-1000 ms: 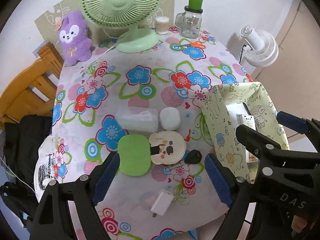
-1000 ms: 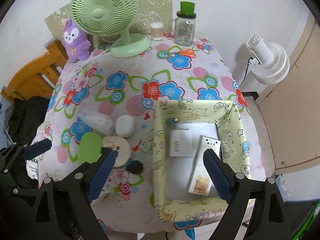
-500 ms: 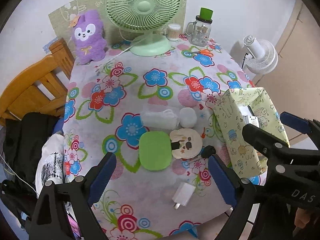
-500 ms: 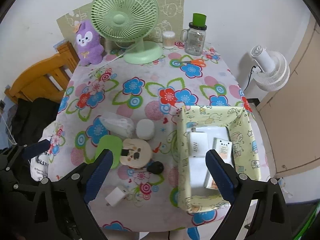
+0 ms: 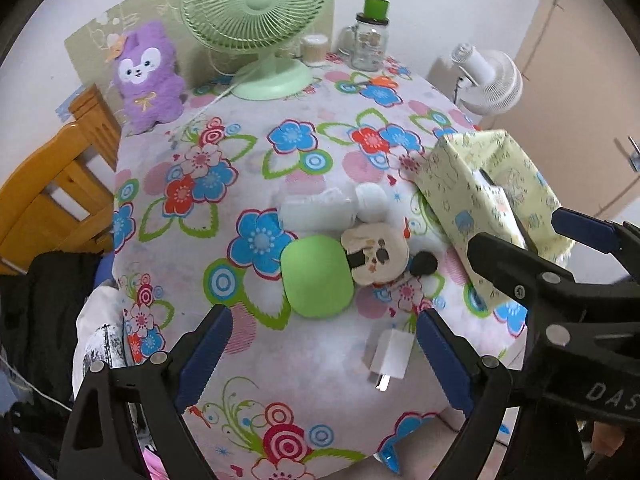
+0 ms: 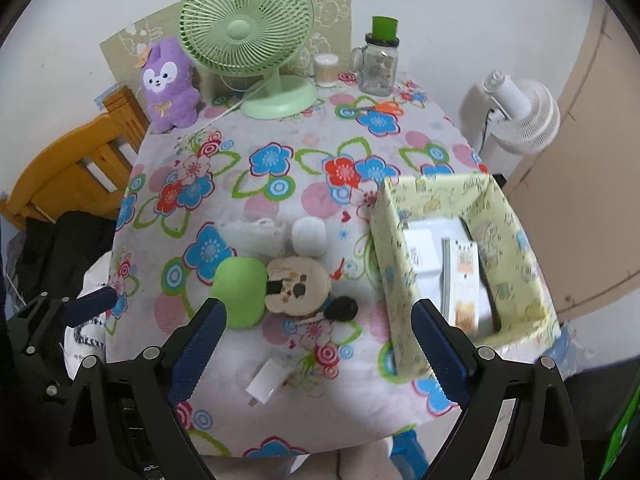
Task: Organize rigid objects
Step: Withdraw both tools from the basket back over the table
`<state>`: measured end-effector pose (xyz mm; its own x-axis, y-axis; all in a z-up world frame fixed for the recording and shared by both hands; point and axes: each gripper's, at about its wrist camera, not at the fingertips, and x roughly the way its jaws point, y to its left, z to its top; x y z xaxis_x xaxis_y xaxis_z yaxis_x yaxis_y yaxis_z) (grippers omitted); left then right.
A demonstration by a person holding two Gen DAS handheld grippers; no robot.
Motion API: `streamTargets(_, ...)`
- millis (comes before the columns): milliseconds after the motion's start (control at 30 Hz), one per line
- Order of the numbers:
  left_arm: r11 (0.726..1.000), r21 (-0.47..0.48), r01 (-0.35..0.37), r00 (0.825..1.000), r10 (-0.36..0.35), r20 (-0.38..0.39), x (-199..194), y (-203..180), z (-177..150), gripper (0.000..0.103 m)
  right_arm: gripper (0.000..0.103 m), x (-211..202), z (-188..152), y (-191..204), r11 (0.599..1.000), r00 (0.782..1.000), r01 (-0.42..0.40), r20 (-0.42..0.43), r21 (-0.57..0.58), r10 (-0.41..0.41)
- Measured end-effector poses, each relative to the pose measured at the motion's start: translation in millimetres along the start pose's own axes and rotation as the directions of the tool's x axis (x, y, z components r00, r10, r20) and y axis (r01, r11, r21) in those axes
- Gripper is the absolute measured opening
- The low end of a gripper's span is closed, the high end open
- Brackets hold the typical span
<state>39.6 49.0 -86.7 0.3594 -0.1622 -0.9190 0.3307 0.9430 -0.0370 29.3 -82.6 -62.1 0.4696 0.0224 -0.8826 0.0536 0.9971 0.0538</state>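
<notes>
On the flowered table, left to right: a green pad, a cream mouse-face piece, a black knob and a white charger lie loose, not yet sorted. The yellow box at right holds a white block and a flat packet. The left gripper and right gripper both hang wide, empty. Mostly undone, I'd say.
</notes>
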Motion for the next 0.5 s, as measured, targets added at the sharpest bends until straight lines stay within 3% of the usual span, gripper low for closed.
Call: streamTargets(500, 0.996, 0.073, 0.054, 0.997, -0.050, -0.054, 23.6, 1.8, -22.5, 0.094, 0.095, 13.6, -35.3, 5.2, 0.995, 0.999, 0.027, -0.040, 0.097, -0.024)
